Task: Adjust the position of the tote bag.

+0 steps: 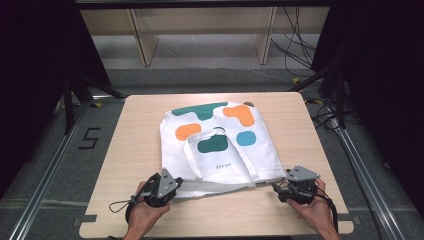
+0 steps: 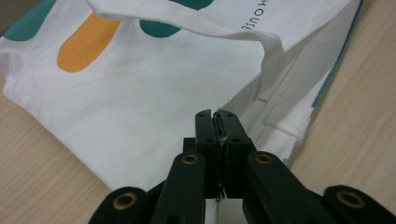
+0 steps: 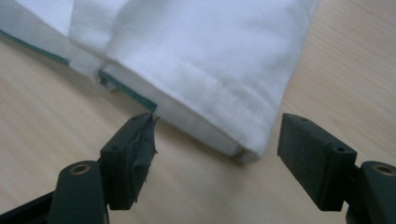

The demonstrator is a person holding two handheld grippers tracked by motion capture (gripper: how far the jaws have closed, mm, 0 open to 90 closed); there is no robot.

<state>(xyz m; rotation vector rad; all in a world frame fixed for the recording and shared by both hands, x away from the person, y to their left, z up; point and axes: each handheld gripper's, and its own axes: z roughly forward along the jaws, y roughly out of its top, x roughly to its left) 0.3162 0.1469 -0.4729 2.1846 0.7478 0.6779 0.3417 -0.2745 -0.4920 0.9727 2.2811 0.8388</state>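
Observation:
A white tote bag [image 1: 215, 145] printed with teal, orange and blue blobs lies flat on the wooden table [image 1: 135, 130], its open rim toward me. My left gripper [image 1: 176, 186] is shut on the near-left corner of the bag's rim. In the left gripper view the left gripper [image 2: 215, 114] has white cloth [image 2: 140, 84] pinched between its jaws, and a handle strap [image 2: 187, 21] loops across above. My right gripper [image 1: 276, 188] is at the near-right corner. In the right gripper view the right gripper [image 3: 217, 135] stands open, its jaws either side of the hemmed corner [image 3: 243, 140] without pressing it.
The table's front edge [image 1: 215, 231] runs just behind both hands. Wooden shelf legs [image 1: 142, 40] and loose cables [image 1: 295, 45] are on the floor beyond the far edge. Metal rails [image 1: 360, 165] flank the table, and bare wood lies left and right of the bag.

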